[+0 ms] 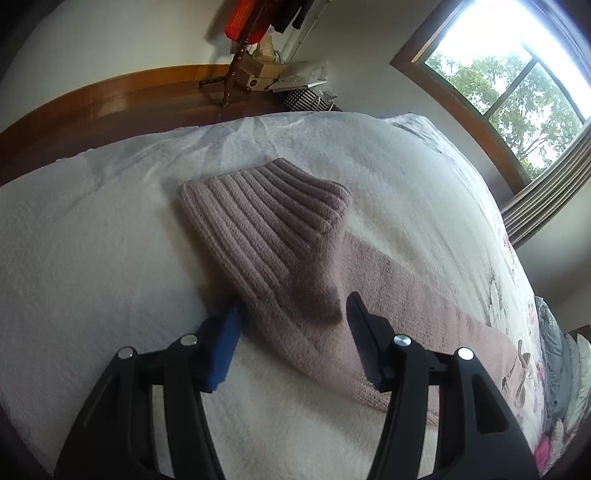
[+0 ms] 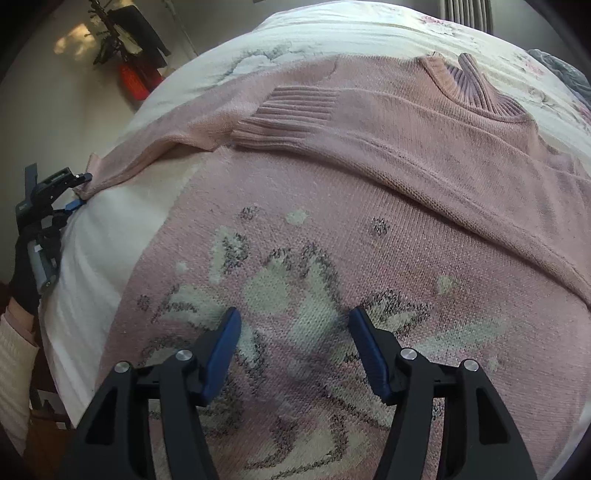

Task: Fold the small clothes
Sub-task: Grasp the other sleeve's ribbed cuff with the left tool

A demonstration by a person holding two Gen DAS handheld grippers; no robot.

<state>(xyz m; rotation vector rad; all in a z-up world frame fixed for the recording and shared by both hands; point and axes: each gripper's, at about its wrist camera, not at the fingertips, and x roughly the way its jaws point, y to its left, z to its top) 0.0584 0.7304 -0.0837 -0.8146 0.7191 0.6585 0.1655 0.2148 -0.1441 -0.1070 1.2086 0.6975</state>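
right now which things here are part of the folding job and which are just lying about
Part of the job:
pink sweater
its ribbed cuff
left gripper, open at the sweater's edge
right gripper, open over the flower pattern

Just lying about:
floral bedspread
white blanket
coat stand
boxes
window

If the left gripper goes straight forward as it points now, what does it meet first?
Probably the pink sweater: the left gripper is open, and the sweater's ribbed edge lies directly ahead between its fingers, on the white bedcover. How near it is, the picture does not show.
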